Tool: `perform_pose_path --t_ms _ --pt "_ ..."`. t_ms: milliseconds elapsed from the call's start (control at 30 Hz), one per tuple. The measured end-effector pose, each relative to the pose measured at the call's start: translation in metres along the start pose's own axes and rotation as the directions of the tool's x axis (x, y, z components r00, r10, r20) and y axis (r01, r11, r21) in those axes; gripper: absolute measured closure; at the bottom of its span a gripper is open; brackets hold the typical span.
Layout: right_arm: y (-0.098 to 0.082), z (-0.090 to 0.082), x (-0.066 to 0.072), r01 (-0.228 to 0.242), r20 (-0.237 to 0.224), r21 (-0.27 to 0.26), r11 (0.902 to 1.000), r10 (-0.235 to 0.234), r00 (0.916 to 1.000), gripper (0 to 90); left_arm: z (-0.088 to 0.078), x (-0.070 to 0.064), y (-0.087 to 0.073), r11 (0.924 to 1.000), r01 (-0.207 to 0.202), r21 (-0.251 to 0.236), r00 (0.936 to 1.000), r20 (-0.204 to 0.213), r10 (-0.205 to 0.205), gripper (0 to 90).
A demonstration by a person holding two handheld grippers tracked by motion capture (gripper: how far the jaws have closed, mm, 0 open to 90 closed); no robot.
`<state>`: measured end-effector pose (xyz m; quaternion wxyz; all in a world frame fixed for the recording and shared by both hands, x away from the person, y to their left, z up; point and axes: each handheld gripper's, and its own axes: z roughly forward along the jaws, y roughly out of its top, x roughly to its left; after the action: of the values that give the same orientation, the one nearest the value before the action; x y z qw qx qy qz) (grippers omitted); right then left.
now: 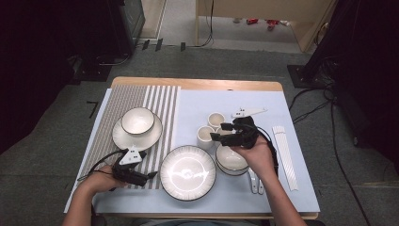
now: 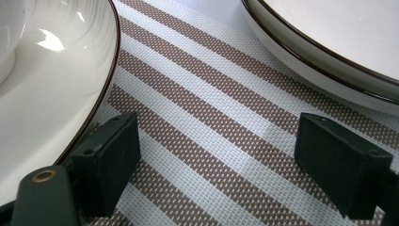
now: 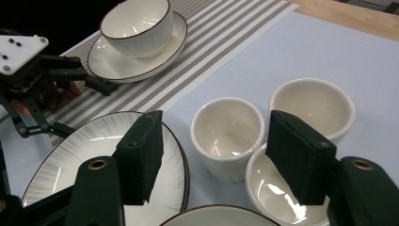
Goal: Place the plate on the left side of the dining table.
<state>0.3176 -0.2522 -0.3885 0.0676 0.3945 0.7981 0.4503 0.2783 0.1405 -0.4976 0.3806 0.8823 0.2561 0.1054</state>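
My right gripper (image 1: pixel 220 132) hovers open above a cluster of three small white cups. One cup (image 3: pixel 228 134) lies in line between its jaws and is not touched. A second cup (image 3: pixel 310 103) stands beyond, and a third cup (image 3: pixel 277 193) sits under the right-hand jaw. My left gripper (image 1: pixel 147 165) rests low over the striped placemat (image 2: pixel 211 113), open with nothing between its jaws. It sits between the saucer (image 2: pixel 42 84) that carries a bowl and the large ribbed plate (image 2: pixel 329 52).
A dark-rimmed bowl (image 1: pixel 138 120) stands on its saucer (image 1: pixel 120 136) at the left. The large plate (image 1: pixel 187 172) lies front centre, another bowl (image 1: pixel 230 160) to its right. White spoons (image 1: pixel 255 182), a long white chopstick sleeve (image 1: pixel 284 155) and a white utensil (image 1: pixel 249 112) lie on the pale blue mat (image 1: pixel 282 113).
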Motion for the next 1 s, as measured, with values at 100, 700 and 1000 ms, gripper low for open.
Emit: perform_pose_path --t_ms 100,700,1000 --pt "-0.002 -0.004 -0.002 0.004 -0.005 -0.017 0.9998 -0.004 1.0000 36.8 0.000 0.000 0.000 1.0000 0.000 0.000 1.0000 0.001 0.000 15.2" --pt "-0.015 -0.025 -0.012 0.000 0.024 -0.047 0.9989 0.001 0.9997 37.2 0.000 0.000 0.000 1.0000 0.001 0.000 1.0000 0.000 -0.001 15.2" --pt "-0.019 -0.031 -0.016 0.000 0.039 -0.047 0.9989 0.002 0.9992 37.3 0.000 0.000 0.000 1.0000 0.001 0.000 1.0000 0.000 -0.001 15.2"
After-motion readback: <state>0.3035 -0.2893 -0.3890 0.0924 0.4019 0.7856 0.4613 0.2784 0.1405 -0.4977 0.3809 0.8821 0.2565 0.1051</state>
